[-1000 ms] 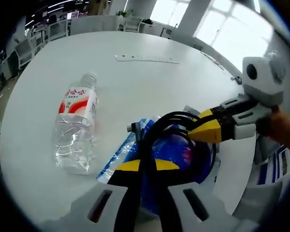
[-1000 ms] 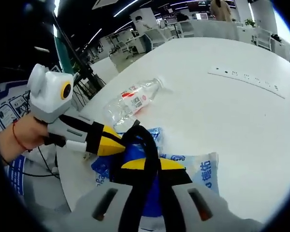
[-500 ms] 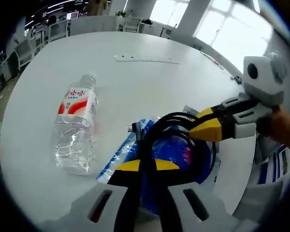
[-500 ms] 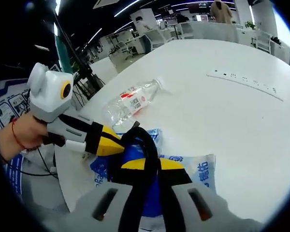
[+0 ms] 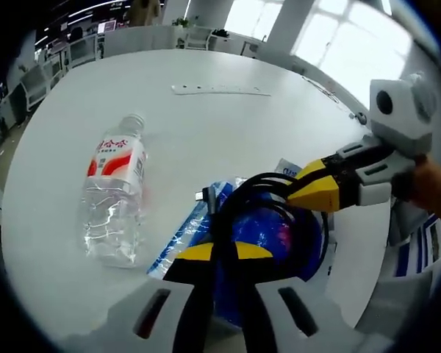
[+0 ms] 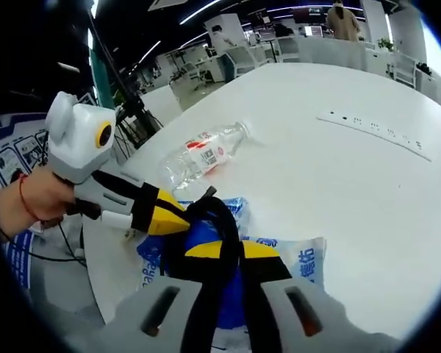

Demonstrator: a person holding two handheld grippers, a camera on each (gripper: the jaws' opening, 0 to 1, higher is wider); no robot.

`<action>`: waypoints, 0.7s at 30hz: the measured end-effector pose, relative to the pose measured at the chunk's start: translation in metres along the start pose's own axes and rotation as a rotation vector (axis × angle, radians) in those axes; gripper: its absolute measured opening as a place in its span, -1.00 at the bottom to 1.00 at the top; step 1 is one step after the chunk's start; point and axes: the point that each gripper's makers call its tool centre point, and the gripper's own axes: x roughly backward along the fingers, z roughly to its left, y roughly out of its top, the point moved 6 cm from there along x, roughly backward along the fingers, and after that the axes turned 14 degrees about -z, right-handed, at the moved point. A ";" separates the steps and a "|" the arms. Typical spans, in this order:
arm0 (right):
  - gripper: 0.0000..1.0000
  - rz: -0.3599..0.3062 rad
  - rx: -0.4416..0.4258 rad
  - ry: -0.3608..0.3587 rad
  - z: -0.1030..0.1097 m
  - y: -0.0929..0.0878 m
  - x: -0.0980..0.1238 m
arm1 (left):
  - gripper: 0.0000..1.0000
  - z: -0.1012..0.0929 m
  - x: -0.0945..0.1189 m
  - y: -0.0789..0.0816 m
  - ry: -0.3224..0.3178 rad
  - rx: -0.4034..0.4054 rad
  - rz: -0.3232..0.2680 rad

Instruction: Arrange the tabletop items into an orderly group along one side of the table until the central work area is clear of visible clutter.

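Gripping a black cable (image 5: 239, 202) from both ends, the two grippers sit close together at the near edge of the white table (image 5: 228, 125). The left gripper (image 5: 214, 254) has its yellow-tipped jaws pressed shut on the cable, and in the right gripper view the right gripper (image 6: 222, 250) is closed on the same black loop. Under the cable lies a blue and white packet (image 6: 301, 265) (what is inside I cannot tell), flat on the tabletop.

Now the bottle. The clear plastic bottle (image 5: 114, 198) with its red label lies on its side, apart from the packet, out to the left of the left gripper. Its long axis runs away from the person, cap toward the middle of the table. In the right gripper view the bottle (image 6: 202, 154) sits beyond the other gripper, so the left hand looks the nearer one to fetch it.

Further out, a white power strip (image 5: 220, 90) lies alone across the table centre, well apart from everything else. Judging by this, the cable needs setting down by the packet first, then the bottle and strip brought to that edge.
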 end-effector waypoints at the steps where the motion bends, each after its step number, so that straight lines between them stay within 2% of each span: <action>1: -0.91 0.000 0.001 0.000 0.001 0.000 0.000 | -0.90 0.000 0.000 0.000 0.001 -0.004 0.000; 6: -0.92 -0.004 0.010 -0.001 0.003 0.002 0.002 | -0.89 -0.001 0.001 0.000 0.000 -0.008 -0.003; 21: -0.95 -0.044 -0.052 0.032 0.012 0.010 0.010 | -0.88 -0.003 0.007 0.000 -0.003 -0.066 -0.013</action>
